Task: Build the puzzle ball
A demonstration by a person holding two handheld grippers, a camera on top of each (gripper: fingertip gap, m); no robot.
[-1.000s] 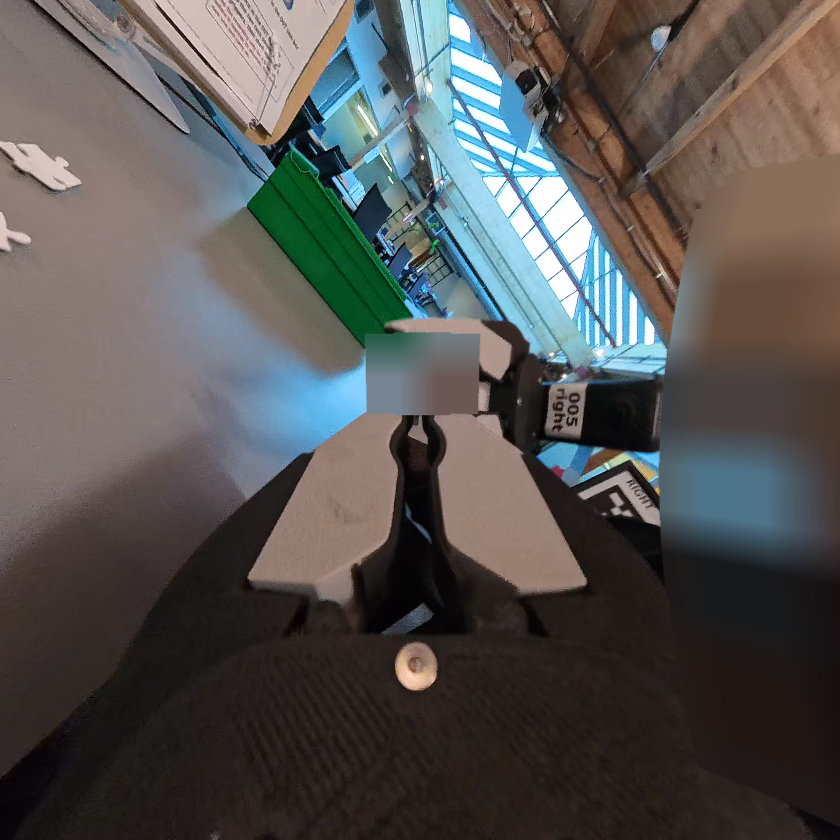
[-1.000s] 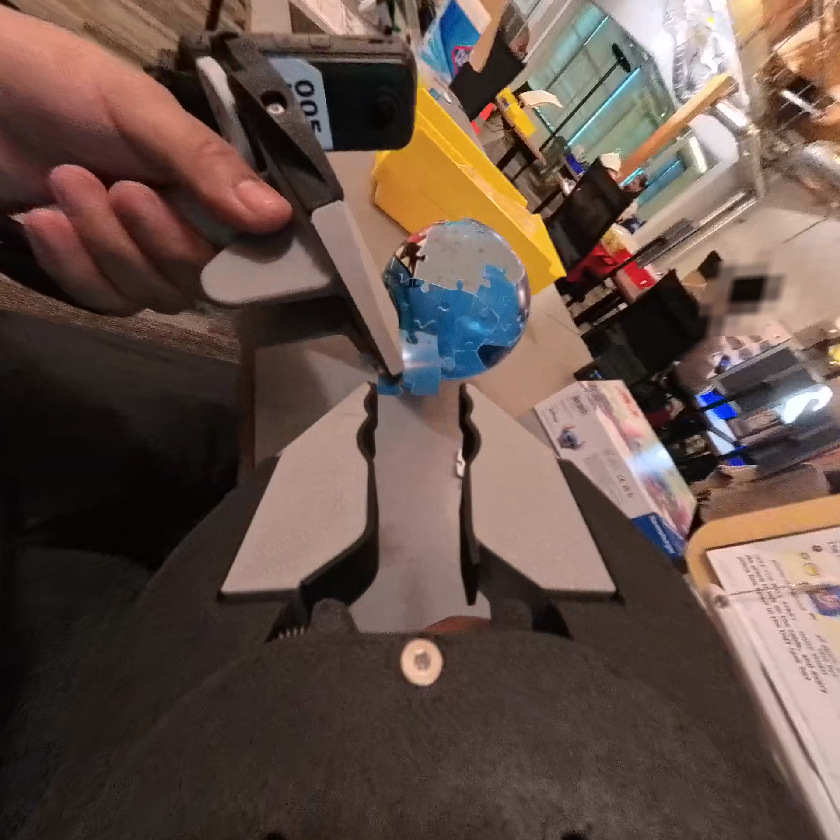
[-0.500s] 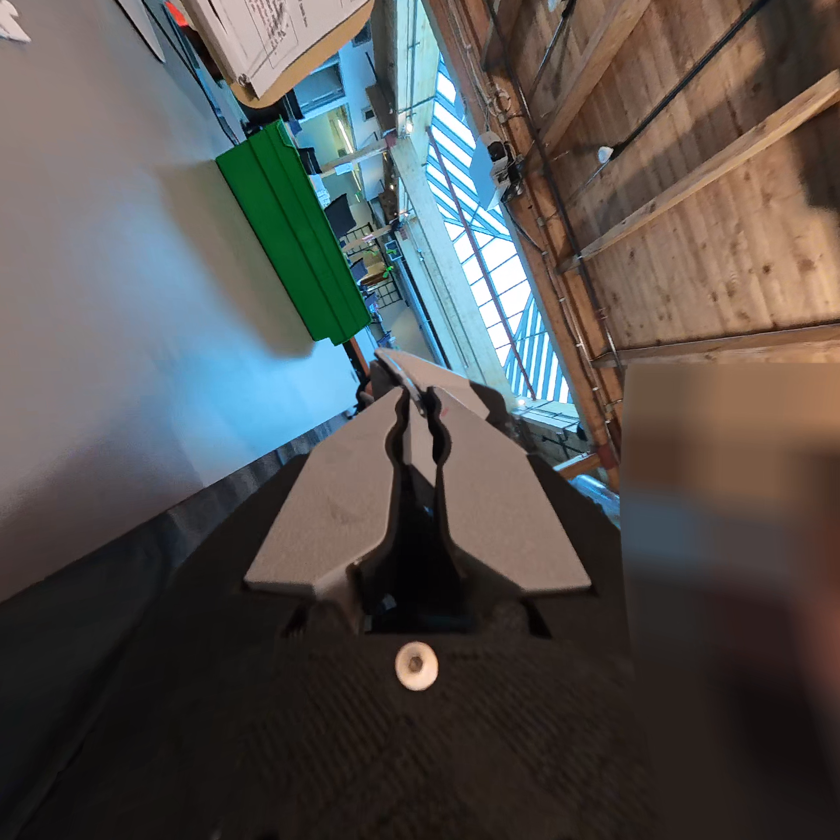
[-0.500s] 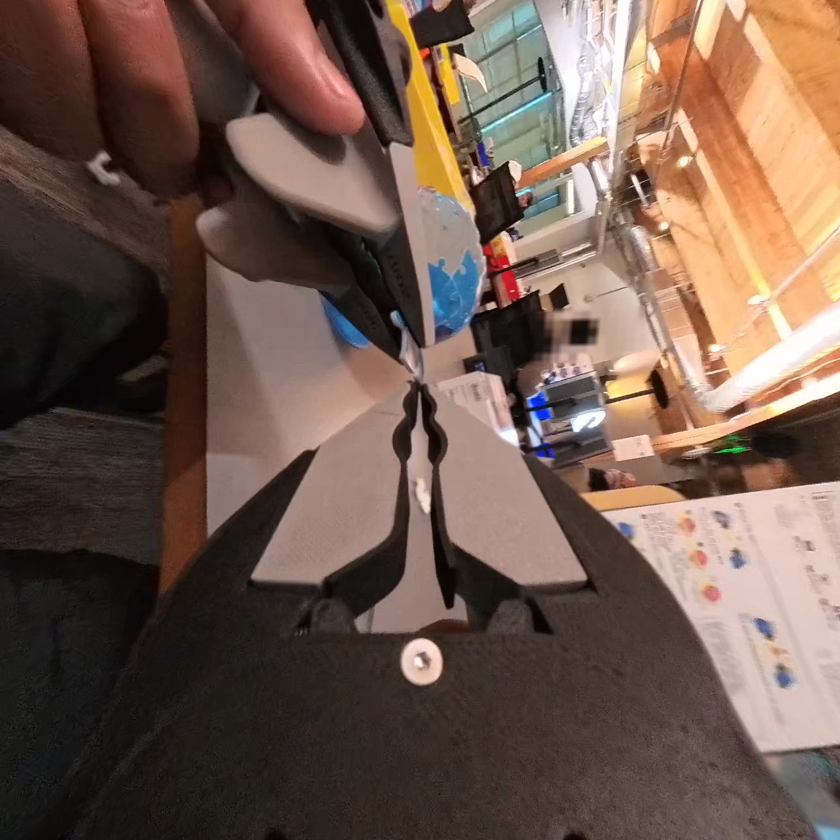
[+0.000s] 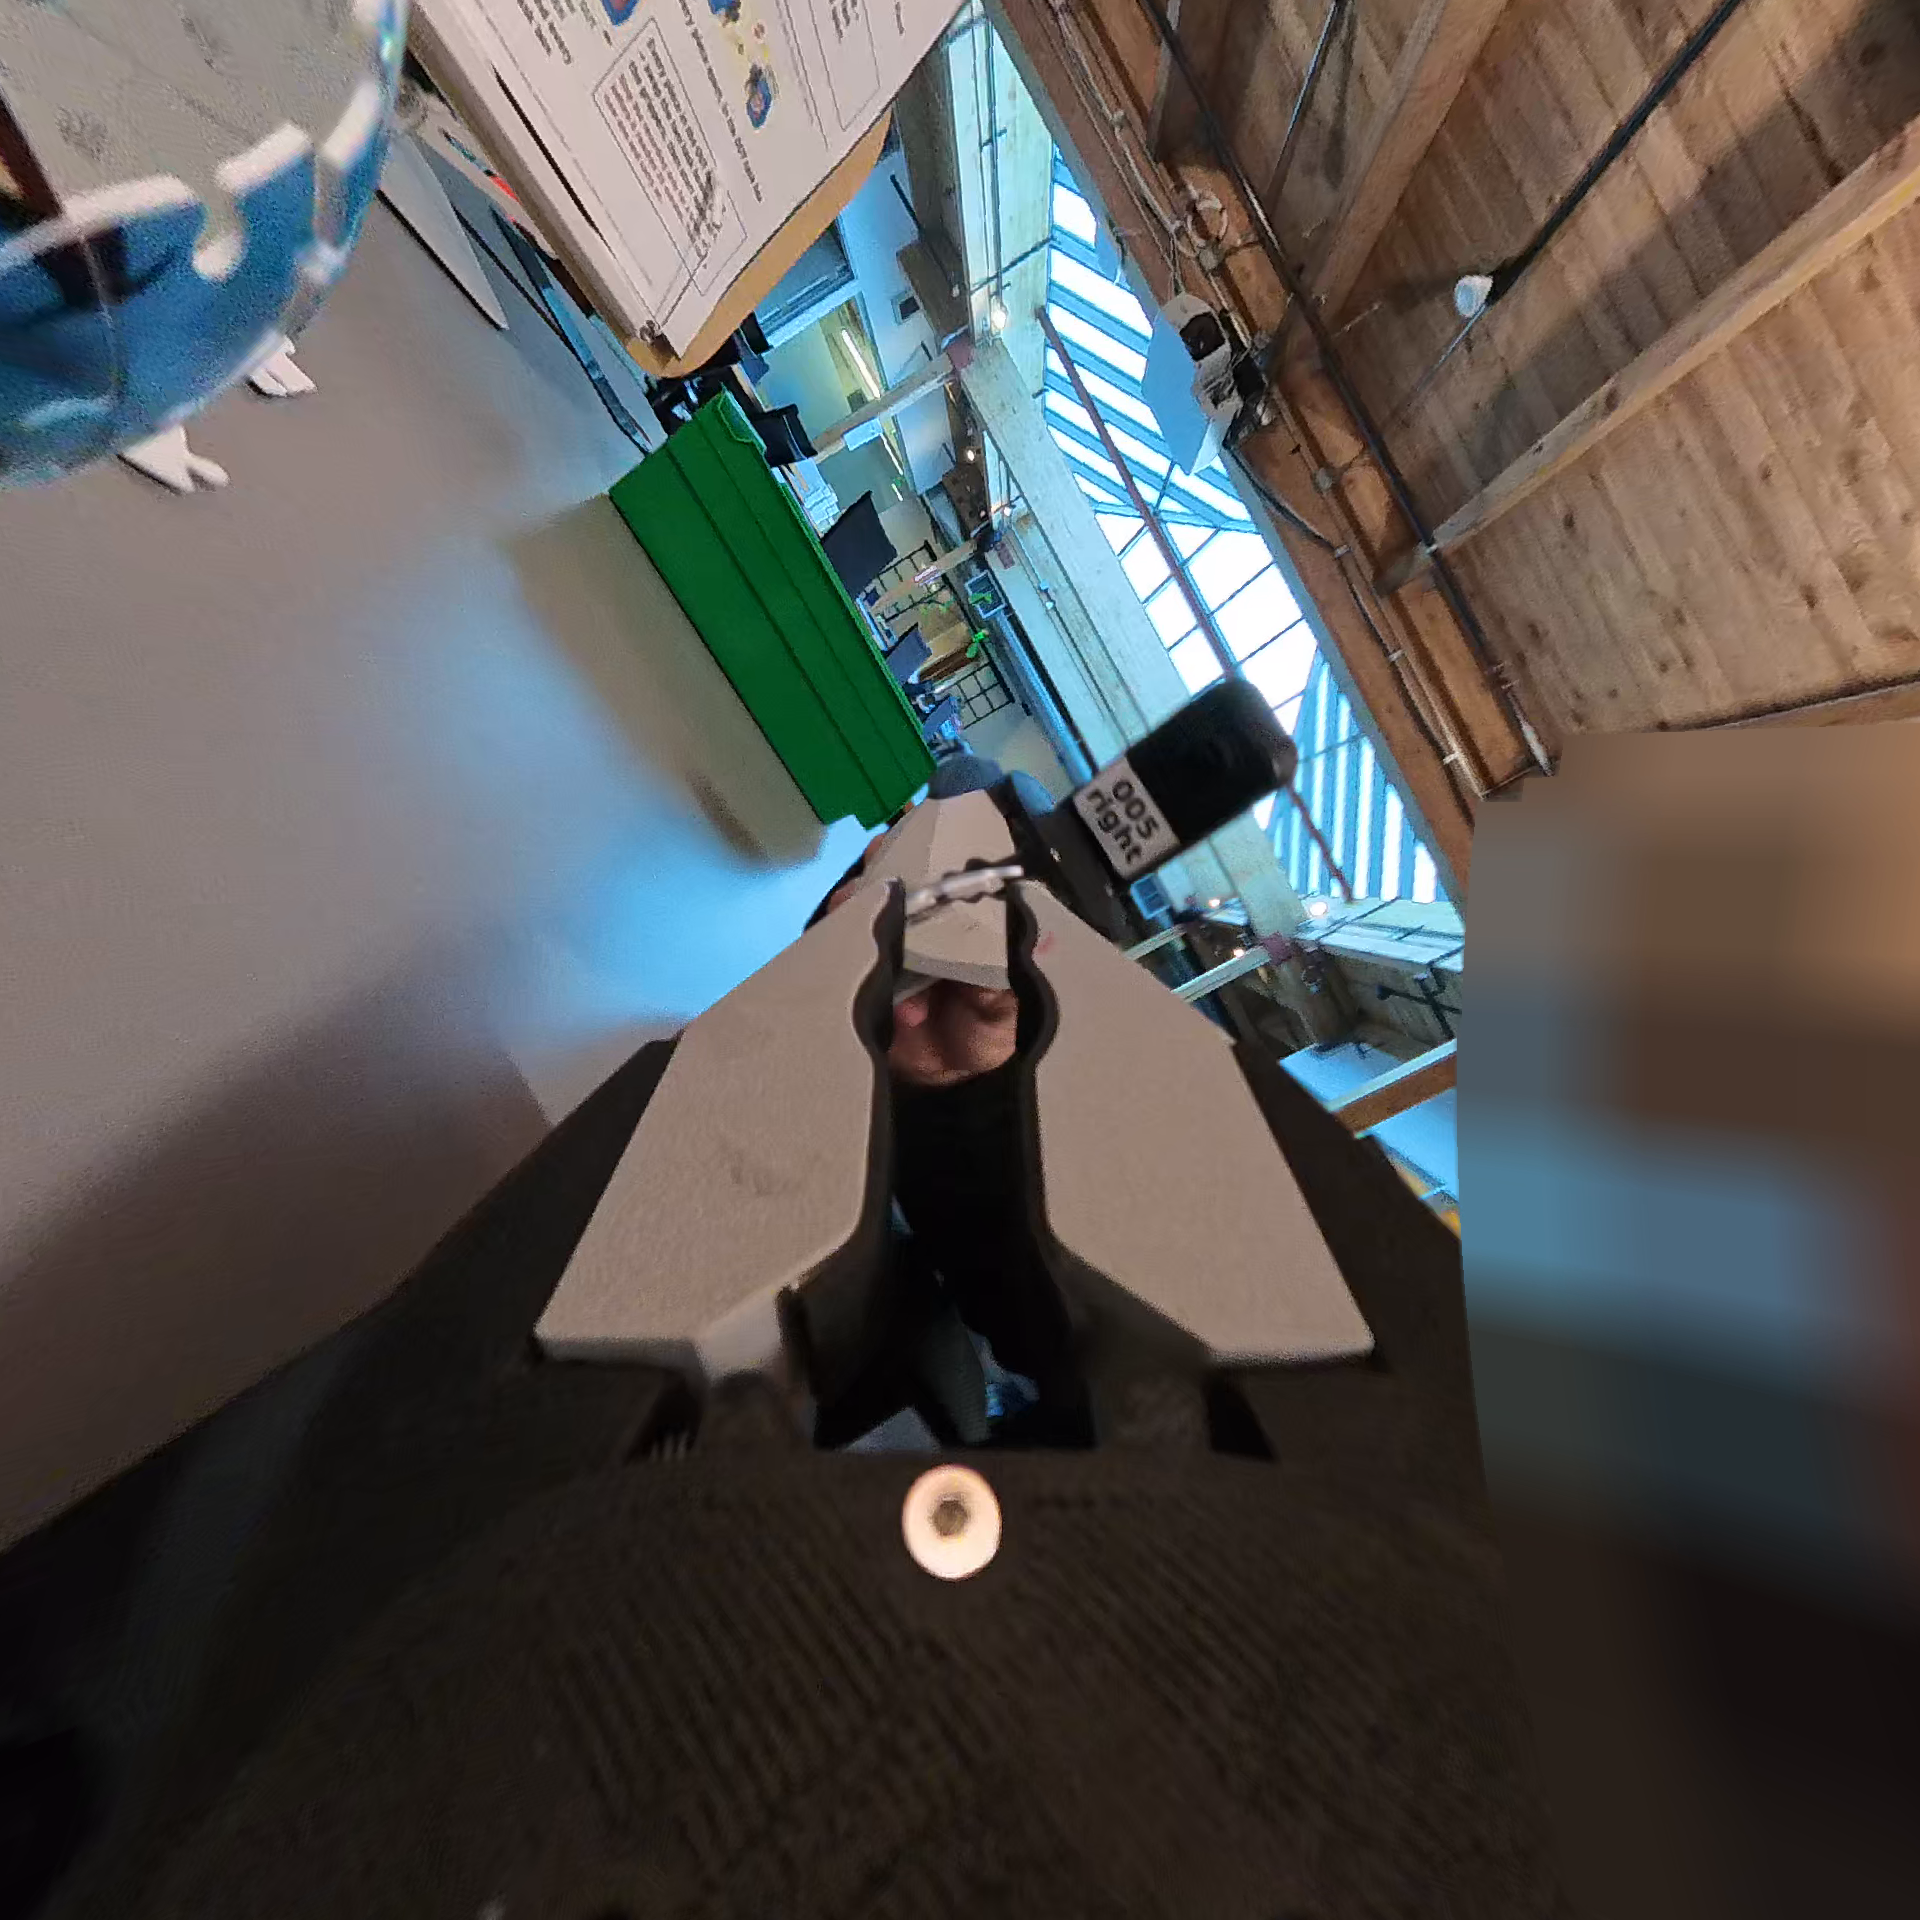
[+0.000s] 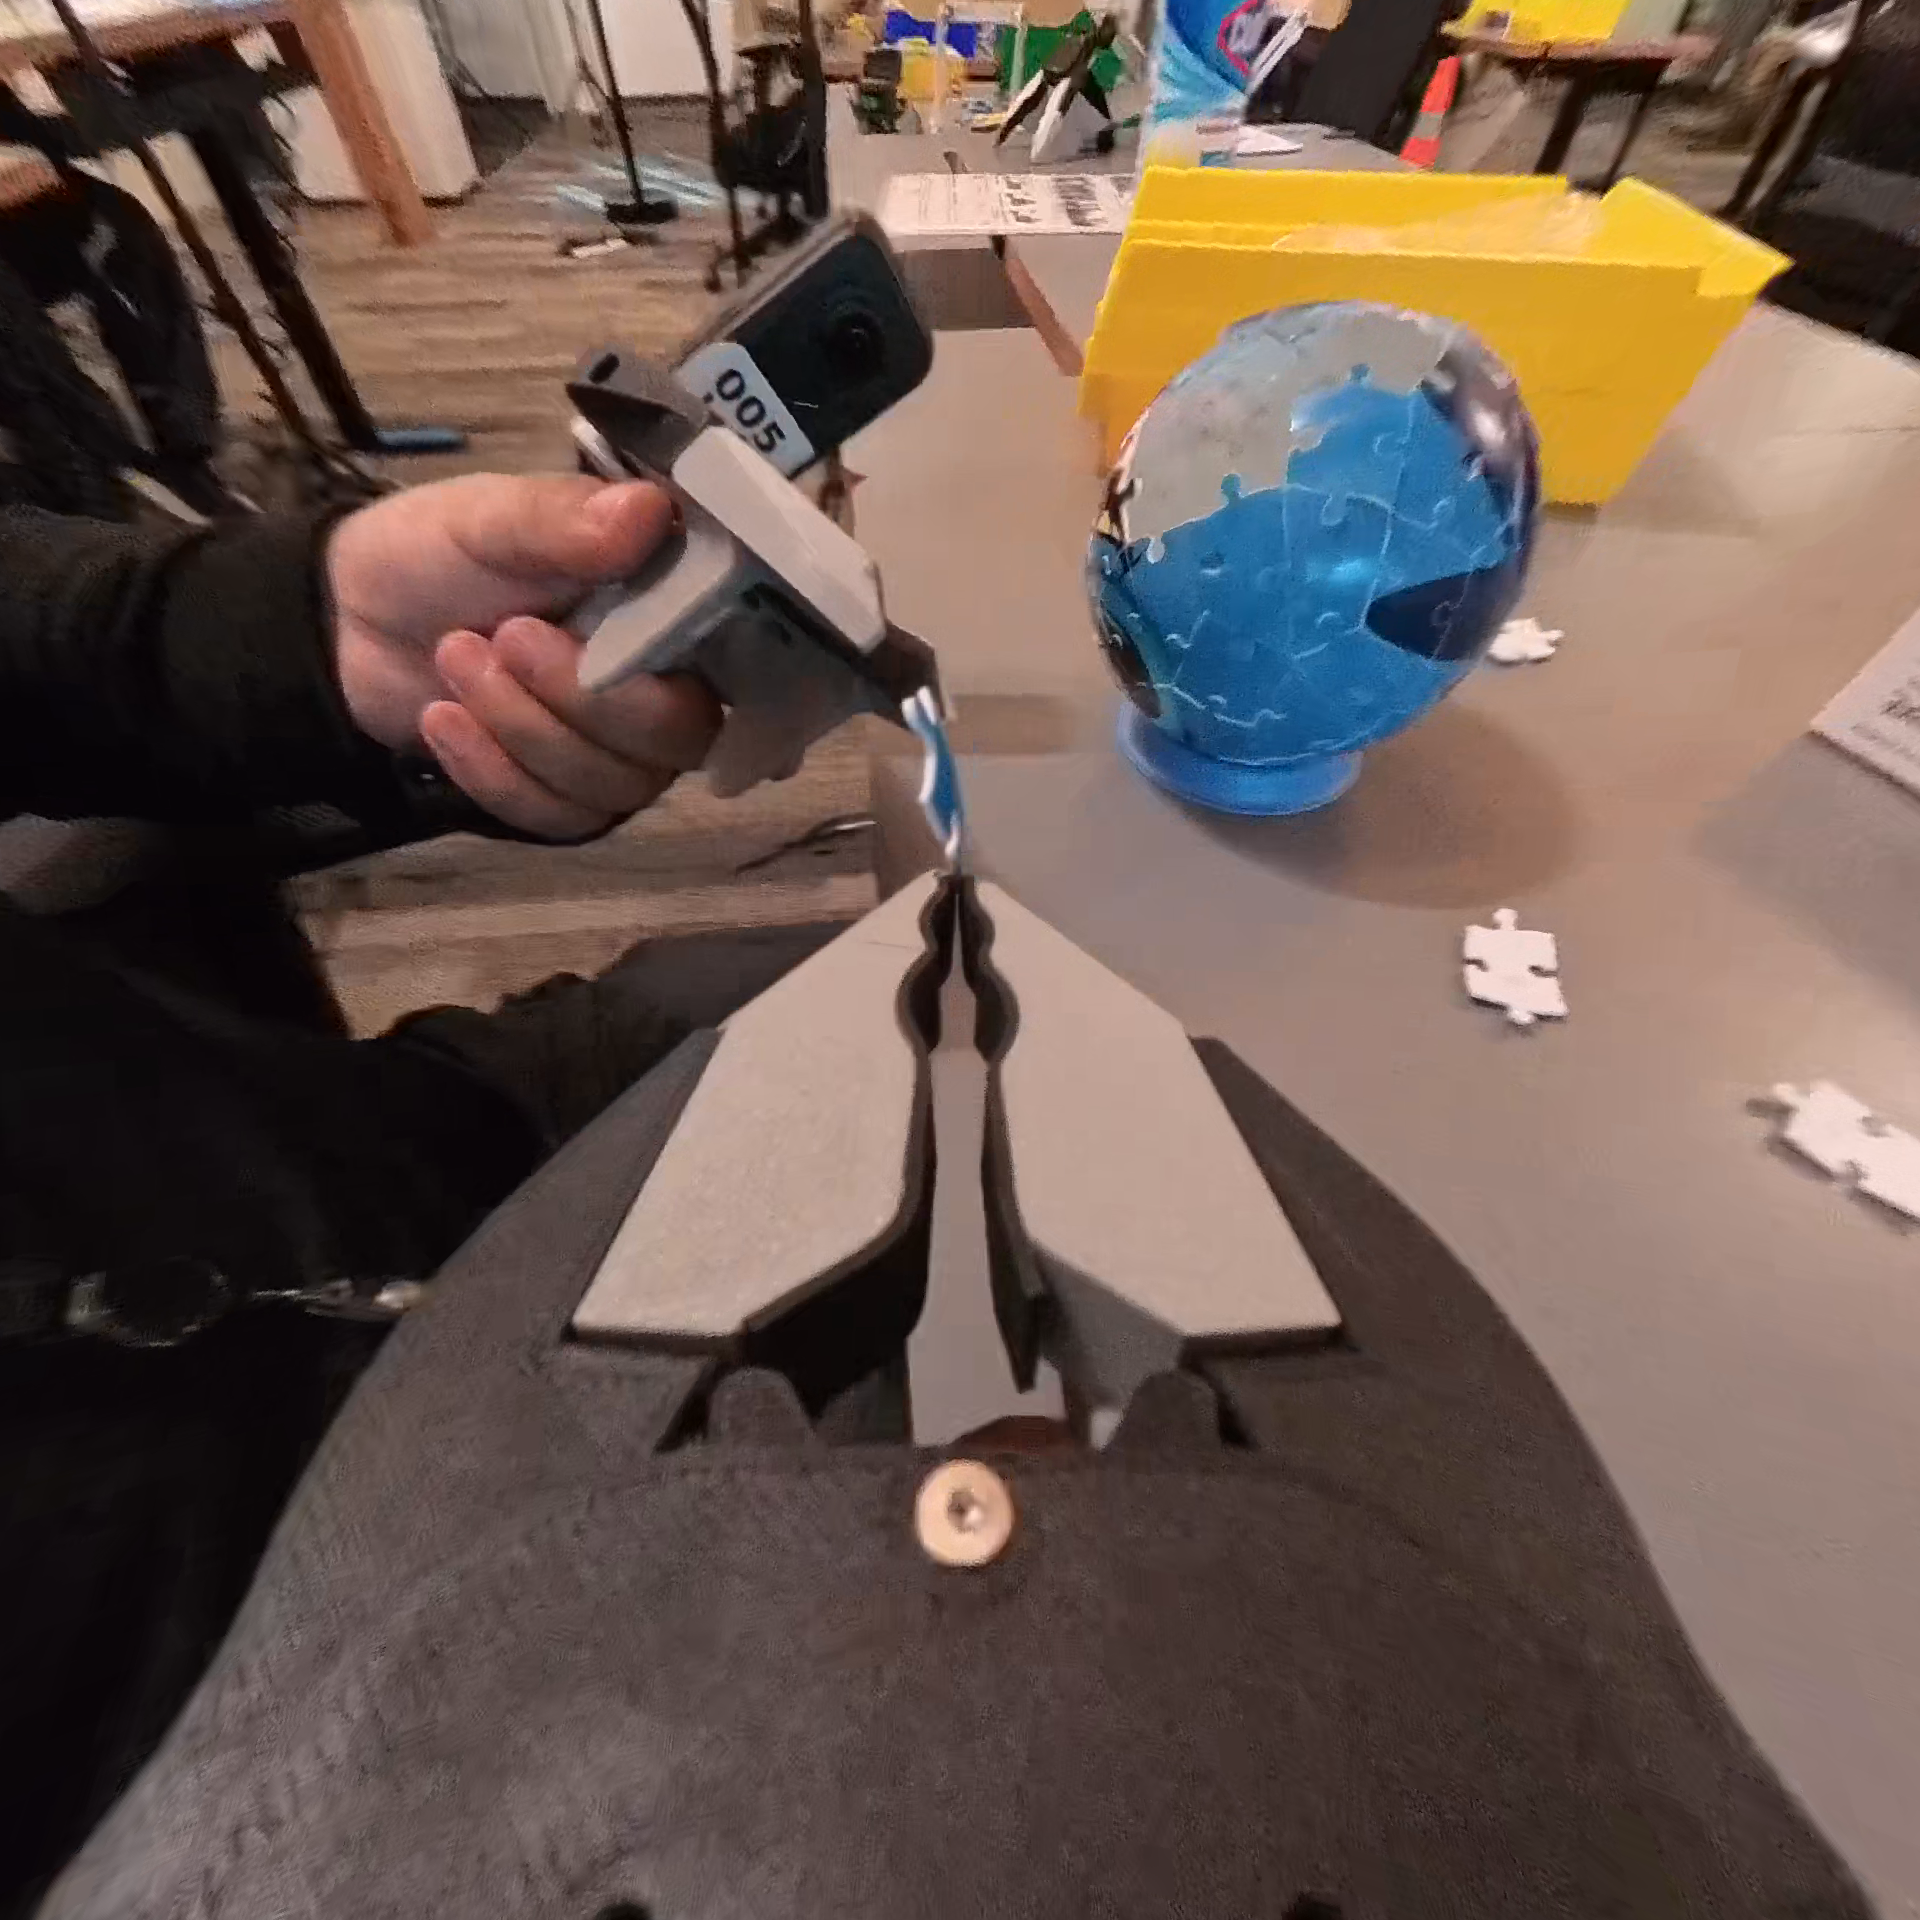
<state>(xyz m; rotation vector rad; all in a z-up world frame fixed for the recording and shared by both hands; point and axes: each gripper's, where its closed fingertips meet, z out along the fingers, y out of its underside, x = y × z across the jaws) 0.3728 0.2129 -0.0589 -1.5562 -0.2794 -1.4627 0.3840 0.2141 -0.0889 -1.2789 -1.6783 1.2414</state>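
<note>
While both hand-held grippers pinch one blue puzzle piece (image 6: 940, 779), ball (image 6: 1311, 540) sits nearby.

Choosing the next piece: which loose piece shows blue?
The piece pinched in the right gripper, off the table; the three others lie flat on it, showing white.

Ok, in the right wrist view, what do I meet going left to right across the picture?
hand → left gripper → blue puzzle piece → puzzle ball → white loose piece → second white piece.
</note>
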